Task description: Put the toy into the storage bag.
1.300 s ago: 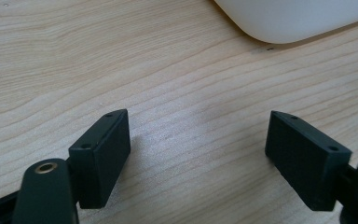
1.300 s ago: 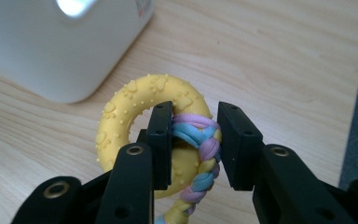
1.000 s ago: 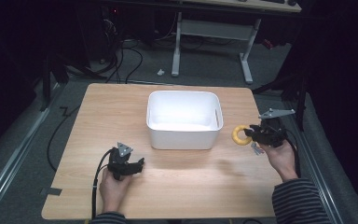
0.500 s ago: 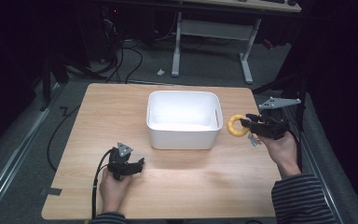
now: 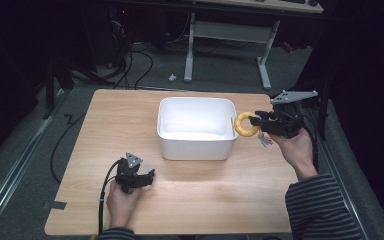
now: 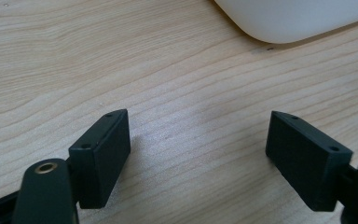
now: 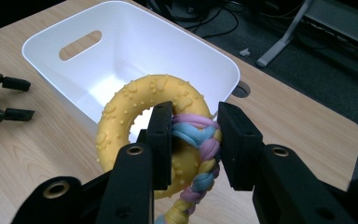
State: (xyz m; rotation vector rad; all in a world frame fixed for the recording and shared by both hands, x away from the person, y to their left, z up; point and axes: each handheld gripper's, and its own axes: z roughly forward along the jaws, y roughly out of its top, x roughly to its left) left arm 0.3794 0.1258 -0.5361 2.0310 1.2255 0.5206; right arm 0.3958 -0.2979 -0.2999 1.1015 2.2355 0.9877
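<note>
rubber ring toy carried at the bin's edge

the thing in hand is a yellow, nubbed rubber ring with a braided pastel rope knotted through it [image 7: 140,121]. it looks light, and the ring should be springy rather than stiff, with raised paw prints and bumps that give some friction. the braid is soft cloth and will squash and slide under pressure, while its loose tail dangles and may swing. the surest hold, by my judgement, is where it is taken now: across the spot where the rope wraps the ring, so that both parts are pinched together and the ring cannot spin freely.

the right gripper [image 7: 193,140] has its jaws closed on that wrapped section, one pad on the ring's inner side and the other against the braid. in the high view the toy [image 5: 245,125] is held off the desk, just beside the right wall of the white plastic bin with handle slots [image 5: 196,145], about level with its rim. the right hand [image 5: 292,147] is raised, its forearm in a striped sleeve, the gripper pointing left toward the bin.

the left gripper [image 5: 139,179] rests low on the pale wooden desk [image 5: 205,200] in front of the bin, its jaws spread wide with nothing between them, aimed roughly at the bin's near corner [image 6: 289,23].
</note>
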